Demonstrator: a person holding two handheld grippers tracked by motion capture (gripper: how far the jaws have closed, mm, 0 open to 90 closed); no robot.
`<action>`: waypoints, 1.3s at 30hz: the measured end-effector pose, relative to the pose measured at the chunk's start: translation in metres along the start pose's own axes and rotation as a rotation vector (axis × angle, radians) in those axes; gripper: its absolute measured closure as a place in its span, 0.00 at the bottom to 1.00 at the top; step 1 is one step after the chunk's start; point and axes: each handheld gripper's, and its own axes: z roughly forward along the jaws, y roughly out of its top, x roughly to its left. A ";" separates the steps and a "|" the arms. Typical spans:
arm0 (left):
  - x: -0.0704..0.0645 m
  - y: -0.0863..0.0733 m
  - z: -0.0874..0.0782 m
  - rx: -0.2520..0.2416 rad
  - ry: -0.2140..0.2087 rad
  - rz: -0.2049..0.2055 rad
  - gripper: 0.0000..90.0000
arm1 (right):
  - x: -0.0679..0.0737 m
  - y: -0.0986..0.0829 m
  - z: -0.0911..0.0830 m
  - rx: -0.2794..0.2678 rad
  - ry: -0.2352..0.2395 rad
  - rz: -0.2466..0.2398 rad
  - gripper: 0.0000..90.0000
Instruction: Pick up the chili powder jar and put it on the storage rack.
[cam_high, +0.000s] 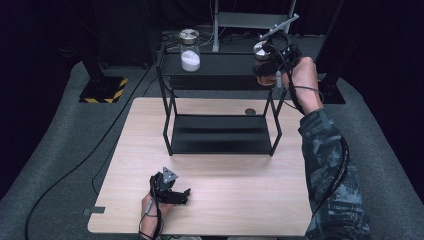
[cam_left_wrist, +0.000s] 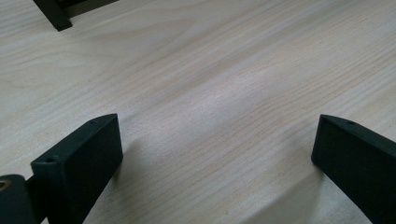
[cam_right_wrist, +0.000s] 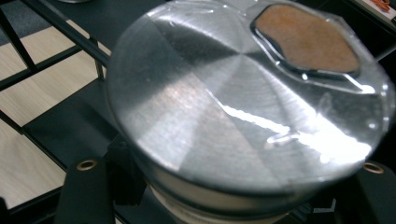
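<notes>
A glass jar (cam_high: 260, 51) with a brushed metal lid (cam_right_wrist: 224, 112) and brown contents (cam_right_wrist: 306, 39) is held at the right end of the black rack's top shelf (cam_high: 225, 64). My right gripper (cam_high: 272, 65) is shut on it, with a jaw on each side of the jar below the lid. A second jar (cam_high: 190, 50), part full of white powder, stands on the left of that shelf. My left gripper (cam_high: 176, 192) rests low over the wooden table (cam_high: 230, 200) near the front edge. It is open (cam_left_wrist: 215, 149), with bare wood between the jaws.
The rack's lower shelf (cam_high: 220, 134) sits bare on the table's far half. A small dark disc (cam_high: 250, 111) lies on the table behind it. One rack foot (cam_left_wrist: 56, 14) is beyond the left gripper. Grey carpet and cables surround the table.
</notes>
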 end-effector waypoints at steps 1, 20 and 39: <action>0.000 0.000 0.000 0.000 0.000 0.001 0.01 | -0.001 0.000 0.000 -0.002 0.000 0.003 0.35; 0.000 0.000 0.000 0.000 0.000 0.002 0.01 | -0.016 0.003 0.014 -0.045 0.004 0.102 0.35; 0.000 0.000 0.000 0.000 0.000 0.002 0.02 | -0.030 0.001 0.035 -0.065 -0.008 0.197 0.35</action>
